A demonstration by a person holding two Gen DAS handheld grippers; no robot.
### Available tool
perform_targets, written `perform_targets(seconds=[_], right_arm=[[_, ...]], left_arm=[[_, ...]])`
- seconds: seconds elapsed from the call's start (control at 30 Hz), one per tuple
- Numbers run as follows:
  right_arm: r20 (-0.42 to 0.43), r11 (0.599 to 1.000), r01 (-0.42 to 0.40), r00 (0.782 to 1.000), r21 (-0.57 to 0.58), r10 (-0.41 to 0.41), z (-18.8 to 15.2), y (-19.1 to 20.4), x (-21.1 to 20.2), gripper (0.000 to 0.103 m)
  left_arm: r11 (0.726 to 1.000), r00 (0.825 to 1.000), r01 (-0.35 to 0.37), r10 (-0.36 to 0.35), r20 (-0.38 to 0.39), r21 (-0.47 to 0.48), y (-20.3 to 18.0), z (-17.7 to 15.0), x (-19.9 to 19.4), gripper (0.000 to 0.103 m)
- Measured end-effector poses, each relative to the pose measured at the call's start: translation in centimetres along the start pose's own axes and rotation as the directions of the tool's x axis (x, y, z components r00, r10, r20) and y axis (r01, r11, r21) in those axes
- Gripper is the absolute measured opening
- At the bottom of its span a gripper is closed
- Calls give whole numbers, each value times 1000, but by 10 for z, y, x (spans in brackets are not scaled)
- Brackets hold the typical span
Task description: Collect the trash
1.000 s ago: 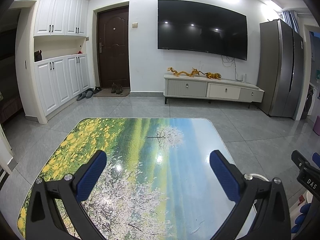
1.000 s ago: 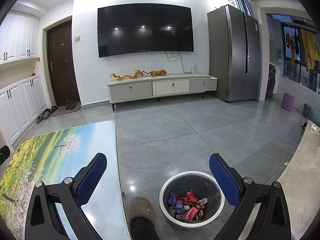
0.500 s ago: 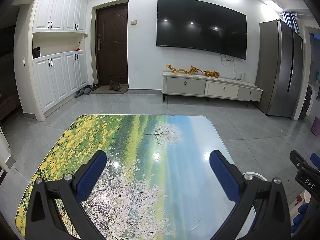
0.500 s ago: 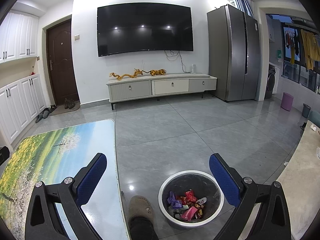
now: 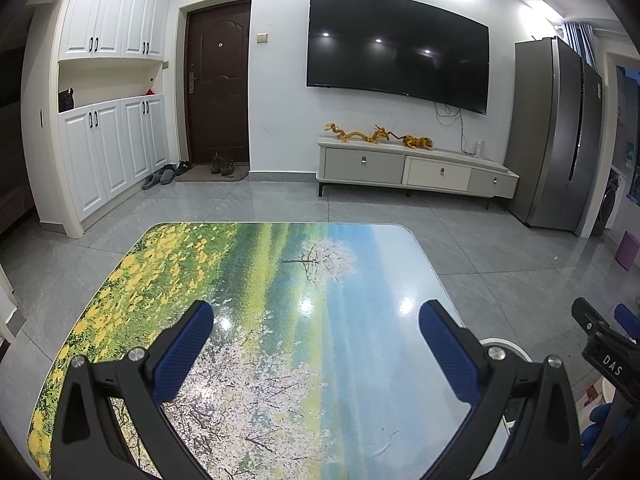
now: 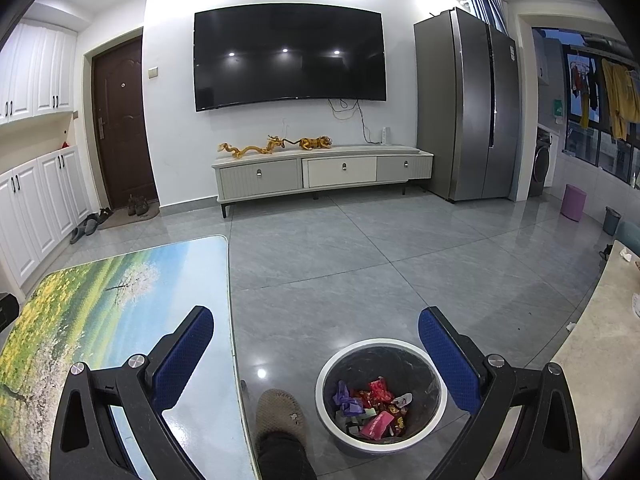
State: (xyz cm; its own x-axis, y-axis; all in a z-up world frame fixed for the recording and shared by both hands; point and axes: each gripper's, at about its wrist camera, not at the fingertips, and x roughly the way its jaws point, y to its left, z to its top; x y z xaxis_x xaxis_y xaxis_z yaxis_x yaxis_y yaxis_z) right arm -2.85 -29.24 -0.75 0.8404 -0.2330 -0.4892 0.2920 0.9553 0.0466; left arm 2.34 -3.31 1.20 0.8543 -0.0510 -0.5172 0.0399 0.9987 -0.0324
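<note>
A round white-rimmed trash bin [image 6: 436, 380] stands on the floor just right of the table, holding several crumpled wrappers [image 6: 376, 408] in red, pink and purple. My right gripper [image 6: 316, 354] hovers open above the gap between table and bin, with nothing between its blue pads. Over the table top [image 5: 280, 320], printed with a landscape picture, my left gripper [image 5: 316, 354] is held open and holds nothing. No loose trash shows on the table. The bin's rim [image 5: 506, 346] peeks out behind the left gripper's right finger.
A person's slippered foot [image 6: 280, 412] rests on the floor between table and bin. A marble counter edge [image 6: 600, 360] runs along the right. Across the grey tiled floor stand a TV cabinet [image 6: 320, 172], a fridge [image 6: 468, 108] and a small purple stool [image 6: 573, 202].
Both views have drifted slightly upward and back; the table and bin sit a little lower in frame. Both grippers stay open and hold nothing.
</note>
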Motion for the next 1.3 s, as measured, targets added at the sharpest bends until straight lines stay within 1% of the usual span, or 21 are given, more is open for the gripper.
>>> perform_targets(seconds=[0.4,1.3], right_arm=[[-12,1000,12,1000,-8,-12,-7,-3,2,103],[-9,1000,18,1000,-12,-18,-5,-7,0,103]], left_arm=[[1000,999,17,-17,-38,3,-1,-6,9,103],[1000,999,1,-1,-35,-1,2,-7,5,103]])
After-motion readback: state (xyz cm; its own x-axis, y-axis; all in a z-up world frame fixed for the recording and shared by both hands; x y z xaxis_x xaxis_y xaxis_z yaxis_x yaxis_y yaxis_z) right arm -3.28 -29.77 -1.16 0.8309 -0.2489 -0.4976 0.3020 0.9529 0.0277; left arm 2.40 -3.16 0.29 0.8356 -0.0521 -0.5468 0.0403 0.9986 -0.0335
